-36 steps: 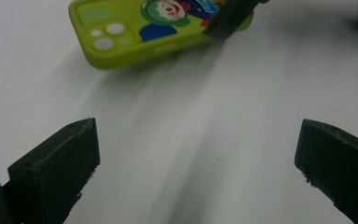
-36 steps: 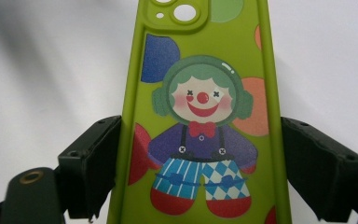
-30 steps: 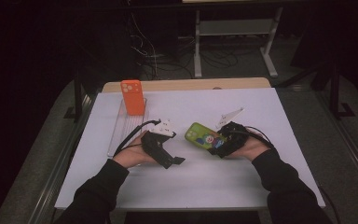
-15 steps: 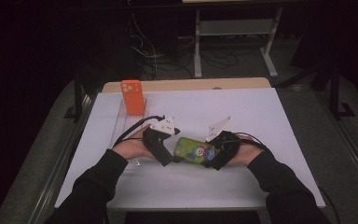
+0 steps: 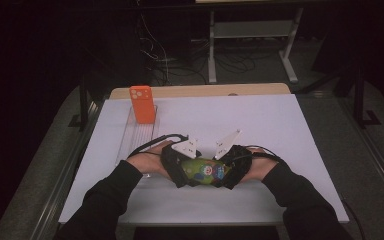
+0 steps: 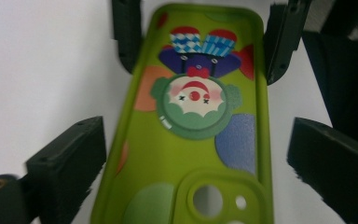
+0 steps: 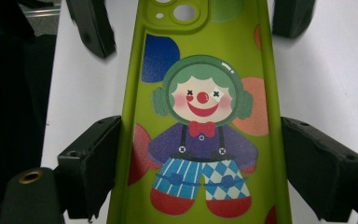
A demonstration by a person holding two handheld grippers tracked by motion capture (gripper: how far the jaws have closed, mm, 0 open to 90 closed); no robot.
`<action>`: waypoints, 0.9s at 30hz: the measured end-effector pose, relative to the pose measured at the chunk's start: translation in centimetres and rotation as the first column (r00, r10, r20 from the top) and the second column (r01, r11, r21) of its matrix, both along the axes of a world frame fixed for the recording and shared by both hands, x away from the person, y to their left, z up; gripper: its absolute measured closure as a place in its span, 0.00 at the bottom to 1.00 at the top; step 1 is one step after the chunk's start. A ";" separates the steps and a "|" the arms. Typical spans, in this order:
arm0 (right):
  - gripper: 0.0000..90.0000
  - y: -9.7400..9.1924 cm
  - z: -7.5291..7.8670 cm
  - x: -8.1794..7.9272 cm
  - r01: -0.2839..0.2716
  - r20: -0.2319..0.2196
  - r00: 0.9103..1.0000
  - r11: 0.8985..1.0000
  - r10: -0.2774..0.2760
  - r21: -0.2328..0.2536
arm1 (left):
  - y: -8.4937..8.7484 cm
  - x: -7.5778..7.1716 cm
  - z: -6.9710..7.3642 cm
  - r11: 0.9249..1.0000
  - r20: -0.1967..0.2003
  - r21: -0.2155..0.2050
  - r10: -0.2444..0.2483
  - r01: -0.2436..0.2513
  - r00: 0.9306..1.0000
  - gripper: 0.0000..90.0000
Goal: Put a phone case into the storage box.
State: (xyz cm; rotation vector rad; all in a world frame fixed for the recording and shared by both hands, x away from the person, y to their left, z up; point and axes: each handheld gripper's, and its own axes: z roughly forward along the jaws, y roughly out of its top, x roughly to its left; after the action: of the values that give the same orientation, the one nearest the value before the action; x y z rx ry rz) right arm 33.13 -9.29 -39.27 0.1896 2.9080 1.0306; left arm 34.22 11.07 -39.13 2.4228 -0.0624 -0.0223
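hands (image 5: 150, 162) met; phone case (image 5: 203, 171) ends perhaps gripped.

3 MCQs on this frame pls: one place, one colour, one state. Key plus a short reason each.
1. Where does the orange phone case stand?
A. upright at the far end of the clear tray
B. flat at the table's near right corner
C. between the grippers

2. What is the base colour of the clown phone case?
A. blue
B. lime green
C. white

3. How do the left gripper jaws stand relative to the clown case?
A. clamped on the orange case
B. straddling the camera-hole end, gaps at both edges
C. nowhere near it

Key: 1 A, the high view shows it upright at the tray's far end. 2 B, both gripper views show a green shell. 3 B, the left gripper view shows both pads off the edges; the jaws have just been closing a little.
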 end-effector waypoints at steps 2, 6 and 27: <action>0.17 0.2 0.1 -0.2 -0.014 0.004 1.000 1.000 0.014 -0.002 | -0.2 0.0 -0.3 1.000 -0.003 0.011 -0.012 0.012 1.000 0.07; 0.17 0.3 0.2 -0.4 -0.007 -0.015 1.000 1.000 0.006 -0.015 | -0.2 0.0 -0.5 1.000 -0.003 0.029 -0.010 0.010 1.000 0.11; 0.16 -0.1 0.2 -0.5 -0.026 -0.040 0.999 1.000 0.026 0.004 | -0.4 -0.1 -0.3 0.999 -0.032 0.042 -0.026 0.028 0.999 0.17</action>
State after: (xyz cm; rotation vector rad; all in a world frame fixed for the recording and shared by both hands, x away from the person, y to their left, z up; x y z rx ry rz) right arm 32.60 -9.36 -39.04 0.1755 2.9523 1.0477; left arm 34.09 10.69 -39.43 2.4636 -0.0809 -0.0751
